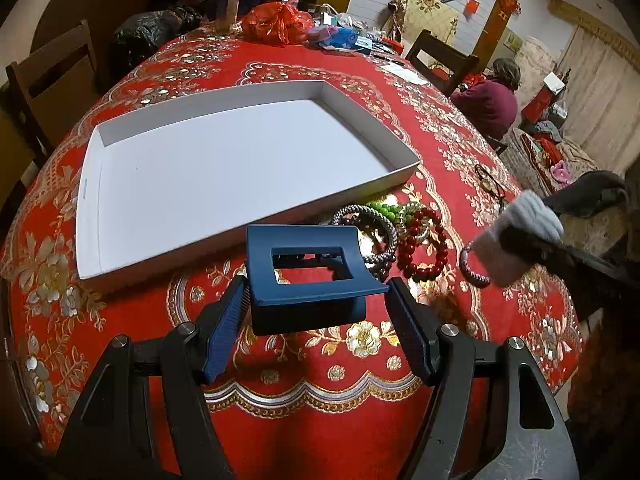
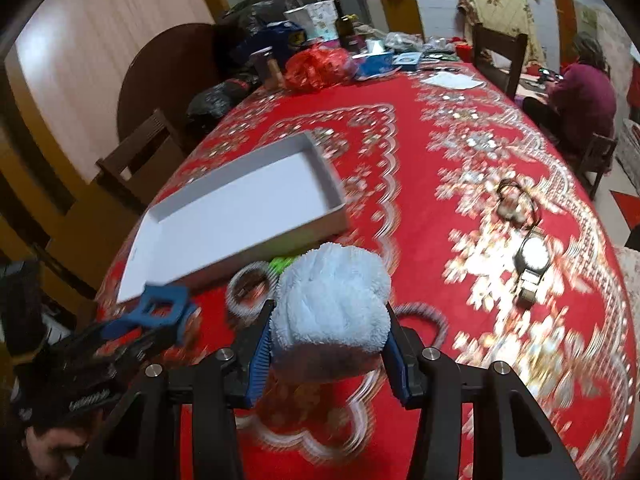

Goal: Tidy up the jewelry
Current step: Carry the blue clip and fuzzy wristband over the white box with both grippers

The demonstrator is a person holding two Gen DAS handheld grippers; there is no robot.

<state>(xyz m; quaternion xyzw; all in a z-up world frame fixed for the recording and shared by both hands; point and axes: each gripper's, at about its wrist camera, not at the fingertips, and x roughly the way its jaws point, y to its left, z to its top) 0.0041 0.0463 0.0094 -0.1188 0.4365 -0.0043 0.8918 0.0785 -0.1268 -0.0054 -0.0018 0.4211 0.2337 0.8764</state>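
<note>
My left gripper (image 1: 316, 300) is shut on a blue hair claw clip (image 1: 308, 272), held above the red tablecloth just in front of the white shallow box (image 1: 96, 204). My right gripper (image 2: 328, 344) is shut on a fluffy pale-blue scrunchie (image 2: 332, 312); it shows at the right of the left wrist view (image 1: 520, 236). Beaded bracelets lie by the box's near right corner: red (image 1: 424, 248), green (image 1: 384, 210), grey (image 1: 372, 232). Another grey bracelet (image 2: 424, 320) lies under the scrunchie. The box (image 2: 224, 216) has nothing in it.
A wristwatch (image 2: 530, 268) and a dark hair tie with a charm (image 2: 516, 204) lie on the right of the table. Bags, a jar and boxes (image 1: 276, 20) crowd the far end. Wooden chairs (image 1: 44, 76) stand around. A person (image 1: 492, 96) sits at the far right.
</note>
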